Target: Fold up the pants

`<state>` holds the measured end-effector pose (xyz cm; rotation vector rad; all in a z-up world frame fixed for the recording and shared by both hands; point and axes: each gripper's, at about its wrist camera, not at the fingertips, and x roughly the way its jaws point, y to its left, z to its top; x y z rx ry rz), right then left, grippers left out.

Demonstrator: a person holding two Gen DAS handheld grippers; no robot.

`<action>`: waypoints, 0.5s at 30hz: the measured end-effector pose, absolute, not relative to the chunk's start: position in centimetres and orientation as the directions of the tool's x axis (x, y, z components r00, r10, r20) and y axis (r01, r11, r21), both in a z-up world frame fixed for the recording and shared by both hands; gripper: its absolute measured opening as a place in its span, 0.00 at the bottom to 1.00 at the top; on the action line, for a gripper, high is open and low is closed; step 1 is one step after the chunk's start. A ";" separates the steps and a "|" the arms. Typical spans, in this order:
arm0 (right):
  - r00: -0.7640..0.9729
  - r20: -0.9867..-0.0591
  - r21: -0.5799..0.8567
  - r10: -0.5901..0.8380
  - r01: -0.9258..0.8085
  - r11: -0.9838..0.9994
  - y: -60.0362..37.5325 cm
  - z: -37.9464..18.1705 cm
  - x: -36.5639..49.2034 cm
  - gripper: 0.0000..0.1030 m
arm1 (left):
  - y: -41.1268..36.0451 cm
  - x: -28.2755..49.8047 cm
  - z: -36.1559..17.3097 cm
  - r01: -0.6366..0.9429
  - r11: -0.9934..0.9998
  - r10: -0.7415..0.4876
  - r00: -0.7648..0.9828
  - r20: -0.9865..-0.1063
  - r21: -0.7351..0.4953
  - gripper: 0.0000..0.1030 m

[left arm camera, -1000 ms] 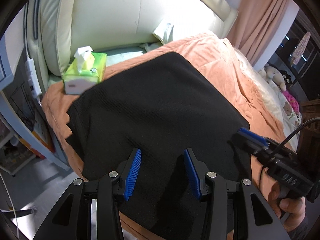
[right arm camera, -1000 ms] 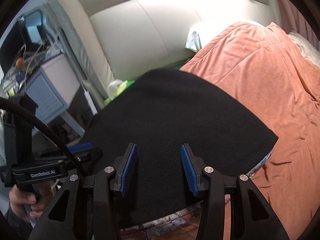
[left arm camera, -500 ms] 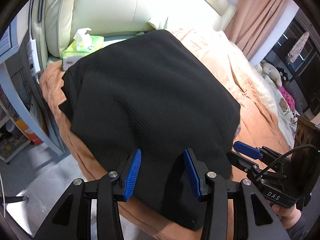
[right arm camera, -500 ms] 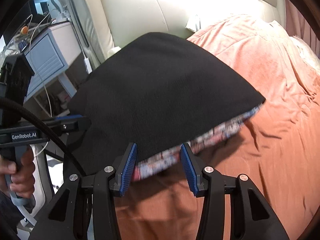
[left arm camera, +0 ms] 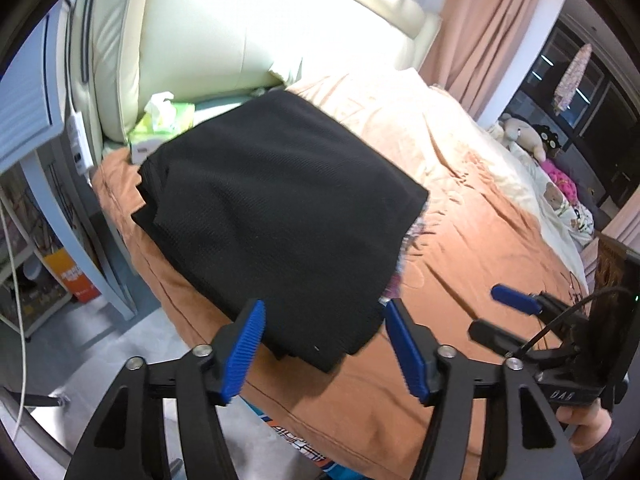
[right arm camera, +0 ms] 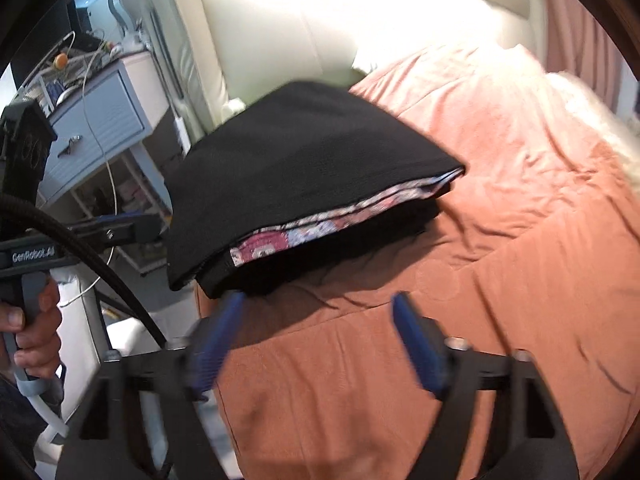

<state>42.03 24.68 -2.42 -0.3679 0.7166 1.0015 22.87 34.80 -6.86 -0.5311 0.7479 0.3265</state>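
Pulled back from folded pants [left arm camera: 280, 216] on bed [left arm camera: 460, 272], left claw [left arm camera: 324, 344] and right claw [right arm camera: 320, 344] spread, empty; folding apparently done.

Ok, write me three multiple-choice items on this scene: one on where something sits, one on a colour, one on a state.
1. Where do the folded pants lie?
A. On the orange bedspread, by the bed's edge
B. On the floor
C. On the bedside drawer unit

2. What colour is the outer cloth of the pants?
A. Green
B. Black
C. White

3. How do the left gripper and right gripper stand?
A. Both shut on the pants
B. Left shut, right open
C. Both open, holding nothing

Answers: 1 A, the pants rest on the bedspread near its edge. 2 B, the top layer is black, with a patterned strip at one edge. 3 C, a wide gap shows between each pair of blue pads, with no cloth pinched.
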 end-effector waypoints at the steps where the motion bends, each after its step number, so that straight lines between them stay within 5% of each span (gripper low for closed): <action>1: 0.349 -0.687 0.041 0.638 -0.858 0.513 24.0 -1.9 41.7 0.79 | 34.3 22.5 -6.4 -0.455 0.826 0.097 0.697 -0.711 -0.333 0.71; 8: 0.378 -0.664 0.079 0.645 -0.823 0.563 20.1 0.6 39.8 0.87 | 31.5 20.3 -3.6 -0.439 0.858 0.152 0.715 -0.682 -0.268 0.95; 15: 0.435 -0.628 0.077 0.645 -0.790 0.608 15.8 2.3 37.0 0.90 | 28.7 18.4 -1.3 -0.416 0.883 0.187 0.738 -0.648 -0.218 0.99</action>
